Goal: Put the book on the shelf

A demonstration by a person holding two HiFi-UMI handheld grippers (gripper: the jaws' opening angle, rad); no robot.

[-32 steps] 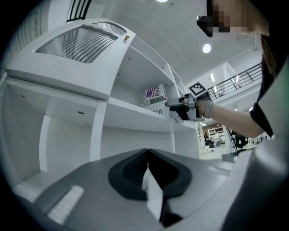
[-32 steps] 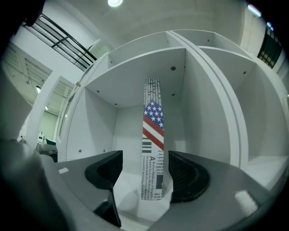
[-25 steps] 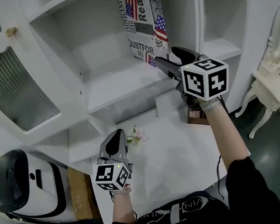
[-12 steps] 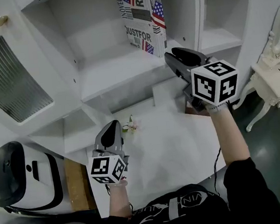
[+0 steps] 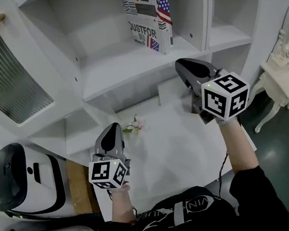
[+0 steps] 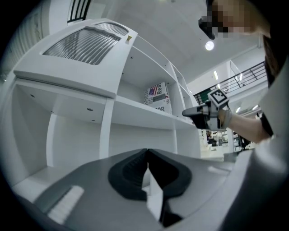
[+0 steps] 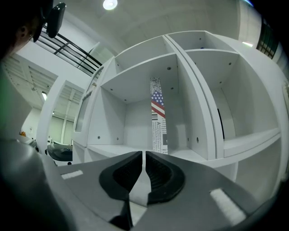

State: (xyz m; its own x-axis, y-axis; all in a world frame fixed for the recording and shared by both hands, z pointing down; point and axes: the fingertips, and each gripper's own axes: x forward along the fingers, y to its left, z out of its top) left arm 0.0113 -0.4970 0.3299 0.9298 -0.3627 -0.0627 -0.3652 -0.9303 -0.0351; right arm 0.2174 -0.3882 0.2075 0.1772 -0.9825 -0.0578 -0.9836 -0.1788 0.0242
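At the right end of the middle shelf board (image 5: 128,65), close beside the upright divider, the book (image 5: 149,16) stands upright – its printed cover with flag patches faces the open compartment. The right gripper (image 5: 181,64) hangs level just below and in front of that board's front edge, clear of the book; its jaws have just been closing and now stand all but together, with nothing between them. The left gripper (image 5: 113,127) hovers over the desk (image 5: 179,150) near its back edge – jaws met at the tips, also empty. A small flower sprig (image 5: 134,125) lies on the desk just beside the left gripper's tip.
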